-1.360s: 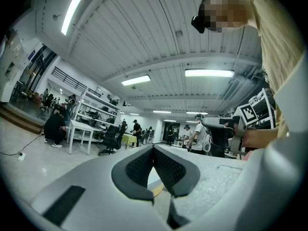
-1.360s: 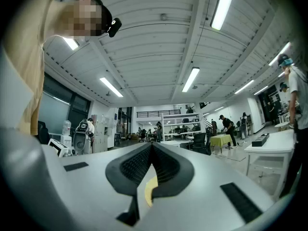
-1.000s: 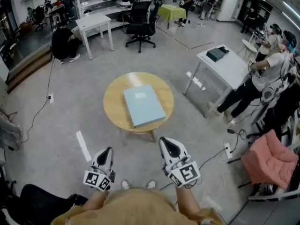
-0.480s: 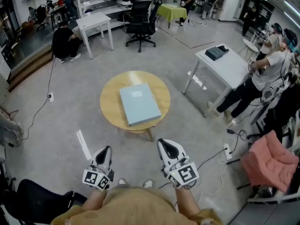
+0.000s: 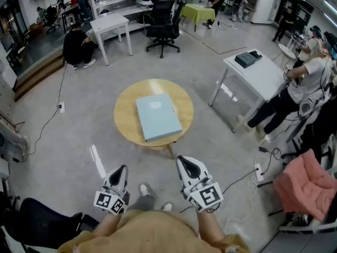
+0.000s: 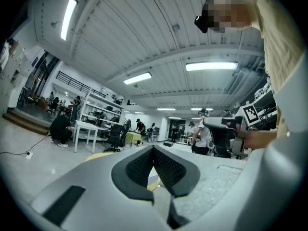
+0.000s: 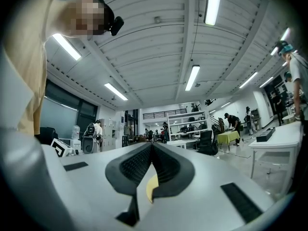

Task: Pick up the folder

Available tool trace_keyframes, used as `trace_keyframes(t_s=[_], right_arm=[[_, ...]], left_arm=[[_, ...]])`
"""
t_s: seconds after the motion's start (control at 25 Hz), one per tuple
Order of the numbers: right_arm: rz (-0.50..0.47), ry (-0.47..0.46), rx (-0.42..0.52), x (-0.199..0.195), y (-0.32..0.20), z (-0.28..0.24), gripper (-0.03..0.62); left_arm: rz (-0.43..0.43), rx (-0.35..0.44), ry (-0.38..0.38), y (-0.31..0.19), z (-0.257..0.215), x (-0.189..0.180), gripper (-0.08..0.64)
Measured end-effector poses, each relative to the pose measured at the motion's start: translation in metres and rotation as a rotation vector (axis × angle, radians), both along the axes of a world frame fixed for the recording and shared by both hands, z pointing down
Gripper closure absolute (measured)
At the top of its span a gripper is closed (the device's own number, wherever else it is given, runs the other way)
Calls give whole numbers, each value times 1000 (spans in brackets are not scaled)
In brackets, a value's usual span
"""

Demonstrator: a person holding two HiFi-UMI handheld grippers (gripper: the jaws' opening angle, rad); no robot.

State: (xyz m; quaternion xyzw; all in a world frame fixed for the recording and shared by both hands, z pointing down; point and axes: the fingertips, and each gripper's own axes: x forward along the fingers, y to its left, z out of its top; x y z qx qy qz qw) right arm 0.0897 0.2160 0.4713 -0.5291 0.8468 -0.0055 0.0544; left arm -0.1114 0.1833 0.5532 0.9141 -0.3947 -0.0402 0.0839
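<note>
A light blue folder (image 5: 158, 117) lies flat on a round wooden table (image 5: 126, 115) in the middle of the head view. My left gripper (image 5: 121, 168) and right gripper (image 5: 184, 159) hang near my body, well short of the table, both pointing toward it. Each is shut with nothing between the jaws. In the left gripper view the closed jaws (image 6: 153, 148) fill the lower frame and a yellow sliver of the table (image 6: 153, 186) shows through them. The right gripper view likewise shows its closed jaws (image 7: 152, 145) with a bit of the table (image 7: 151, 186) behind.
A white table (image 5: 258, 73) with a dark box (image 5: 246, 59) stands at the right, with a person (image 5: 295, 91) bent beside it. A pink chair (image 5: 308, 188) sits at the lower right. Office chairs (image 5: 163, 22), another white table (image 5: 109, 25) and several people are at the back.
The table and folder have shifted slightly in the head view as I move. Both grippers stay shut and keep their places near my body.
</note>
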Motion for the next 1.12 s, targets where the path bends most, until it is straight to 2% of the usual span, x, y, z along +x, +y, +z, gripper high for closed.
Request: trace_keyframes(t_s=[0.24, 0.44, 0.64, 0.8, 1.12], right_arm=[[0, -12, -23, -1, -23, 10, 591], [46, -19, -33, 7, -58, 14, 591], [51, 19, -66, 1, -111, 16, 591], [46, 8, -57, 3, -156, 9, 591], [48, 42, -9, -7, -232, -11, 591]], left_arm=[[-2, -25, -16, -28, 10, -4, 558], [35, -62, -27, -73, 27, 5, 558], [64, -62, -17, -136, 23, 10, 558], [81, -73, -30, -185, 28, 16, 558], [112, -85, -37, -264, 32, 21, 558]])
